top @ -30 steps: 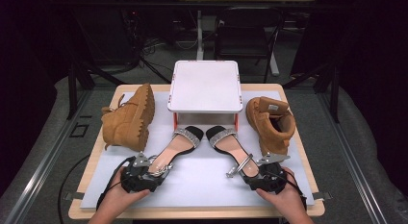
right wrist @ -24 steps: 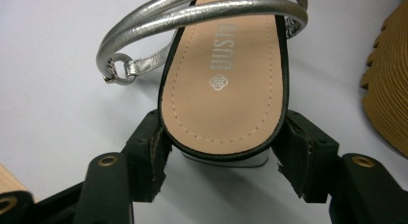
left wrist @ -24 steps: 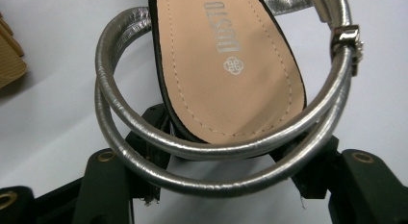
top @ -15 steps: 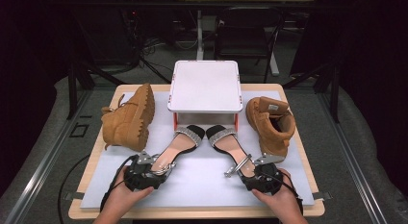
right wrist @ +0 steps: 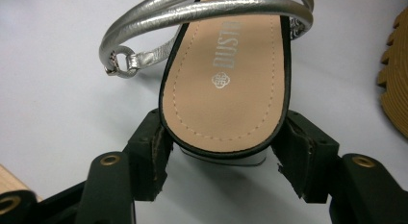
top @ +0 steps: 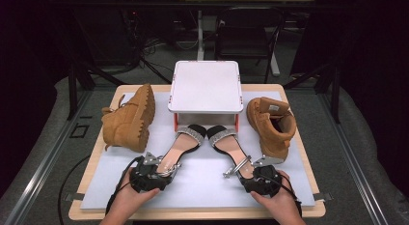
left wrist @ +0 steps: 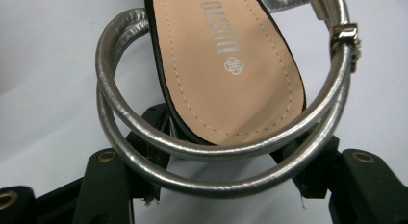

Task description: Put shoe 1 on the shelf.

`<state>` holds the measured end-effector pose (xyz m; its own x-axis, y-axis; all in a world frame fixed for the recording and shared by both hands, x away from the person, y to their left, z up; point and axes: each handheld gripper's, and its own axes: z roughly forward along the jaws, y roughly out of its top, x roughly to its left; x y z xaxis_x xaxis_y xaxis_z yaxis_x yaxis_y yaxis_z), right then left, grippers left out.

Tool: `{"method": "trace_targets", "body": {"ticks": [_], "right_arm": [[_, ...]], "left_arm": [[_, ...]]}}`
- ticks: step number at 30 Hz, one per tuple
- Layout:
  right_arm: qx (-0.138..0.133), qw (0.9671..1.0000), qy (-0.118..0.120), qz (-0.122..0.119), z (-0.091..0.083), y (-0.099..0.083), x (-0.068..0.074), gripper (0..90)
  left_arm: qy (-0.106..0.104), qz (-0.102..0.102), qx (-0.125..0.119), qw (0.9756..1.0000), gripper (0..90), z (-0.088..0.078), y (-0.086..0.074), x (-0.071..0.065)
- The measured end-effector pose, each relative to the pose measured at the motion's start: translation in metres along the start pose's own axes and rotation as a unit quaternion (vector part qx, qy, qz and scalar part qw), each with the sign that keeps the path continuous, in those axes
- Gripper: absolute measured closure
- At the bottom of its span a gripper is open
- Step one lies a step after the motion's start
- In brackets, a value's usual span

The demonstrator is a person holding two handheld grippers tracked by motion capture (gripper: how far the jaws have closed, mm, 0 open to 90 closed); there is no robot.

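Scanning from the left, I found the left boot lying on its side on the white mat, its sole turned toward the centre and well apart from my tools.

Next came the left gripper, held in my left hand at the near edge. Its jaws stood either side of the left sandal's heel, pads against the heel's flanks, with the silver ankle strap looped across in front of them. I judged this a closed grip on the heel, chosen because it is the sandal's only rigid, narrow part.

At the centre, the white stand sat at the far side on red legs. Both sandals' toes lay just under its front edge, which suggested the space beneath it was where they belonged.

The right gripper, in my right hand, mirrored the left. Its jaws clamped the right sandal at the heel, pads touching both edges of the insole. The heel end sat low, near the mat.

Farthest right, the right boot stood upright just beside that sandal, leaving little room for sideways correction.
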<state>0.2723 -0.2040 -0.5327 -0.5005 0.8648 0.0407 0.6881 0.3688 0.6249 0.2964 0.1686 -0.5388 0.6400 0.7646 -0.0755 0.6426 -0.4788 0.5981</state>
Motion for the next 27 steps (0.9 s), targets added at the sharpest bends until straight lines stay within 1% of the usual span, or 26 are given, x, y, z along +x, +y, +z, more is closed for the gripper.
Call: {"method": "trace_targets", "body": {"ticks": [2,4,6,7,9,12,13,15,16,17,19,20,24,25,27], "right_arm": [[-0.001,1.0,0.001,0.002,0.0,0.0,0.001,40.1],[0.002,1.0,0.003,0.0,0.0,0.0,0.003,40.1],[0.004,1.0,0.004,0.0,0.0,0.001,0.005,40.2],[0.003,1.0,0.005,0.0,0.0,0.001,0.006,40.2],[0.003,1.0,0.006,-0.002,0.0,0.001,0.007,40.2],[0.002,1.0,0.007,-0.006,0.001,0.001,0.009,40.1],[0.0,0.9999,0.011,-0.012,0.001,0.001,0.011,40.0],[0.0,0.9998,0.012,-0.013,0.001,0.001,0.012,40.0],[0.001,0.9998,0.013,-0.015,0.001,0.001,0.014,40.1],[0.001,0.9997,0.017,-0.018,0.001,0.001,0.015,40.0],[0.0,0.9996,0.016,-0.022,0.001,0.002,0.018,39.9],[0.002,0.9996,0.017,-0.024,0.002,0.002,0.02,39.9],[-0.002,0.9995,0.02,-0.025,0.003,0.003,0.024,39.7],[0.001,0.9994,0.02,-0.028,0.003,0.004,0.025,39.5],[0.001,0.9993,0.02,-0.031,0.003,0.004,0.026,39.4]], "left_arm": [[-0.003,0.001,0.001,1.0,39.6,0.0,0.0,0.0],[-0.014,0.003,0.002,0.9999,39.4,0.0,0.001,-0.001],[-0.03,0.004,0.001,0.9996,39.2,0.0,0.001,-0.002],[-0.03,0.004,-0.001,0.9995,39.3,0.001,0.001,-0.004],[-0.038,0.01,-0.002,0.9992,39.4,0.001,0.002,-0.006],[-0.039,0.014,-0.002,0.9991,39.2,0.002,0.004,-0.009],[-0.042,0.016,-0.001,0.999,39.3,0.002,0.004,-0.01],[-0.047,0.018,0.0,0.9987,39.4,0.003,0.006,-0.012],[-0.049,0.016,-0.001,0.9987,39.4,0.004,0.006,-0.013],[-0.049,0.019,0.0,0.9986,39.4,0.004,0.006,-0.014],[-0.05,0.019,-0.002,0.9986,39.3,0.004,0.007,-0.016],[-0.048,0.023,-0.002,0.9986,39.2,0.005,0.008,-0.016],[-0.047,0.024,-0.004,0.9986,39.1,0.006,0.008,-0.018],[-0.051,0.026,0.0,0.9984,39.1,0.006,0.009,-0.019],[-0.052,0.028,-0.002,0.9983,39.2,0.006,0.009,-0.02]]}}
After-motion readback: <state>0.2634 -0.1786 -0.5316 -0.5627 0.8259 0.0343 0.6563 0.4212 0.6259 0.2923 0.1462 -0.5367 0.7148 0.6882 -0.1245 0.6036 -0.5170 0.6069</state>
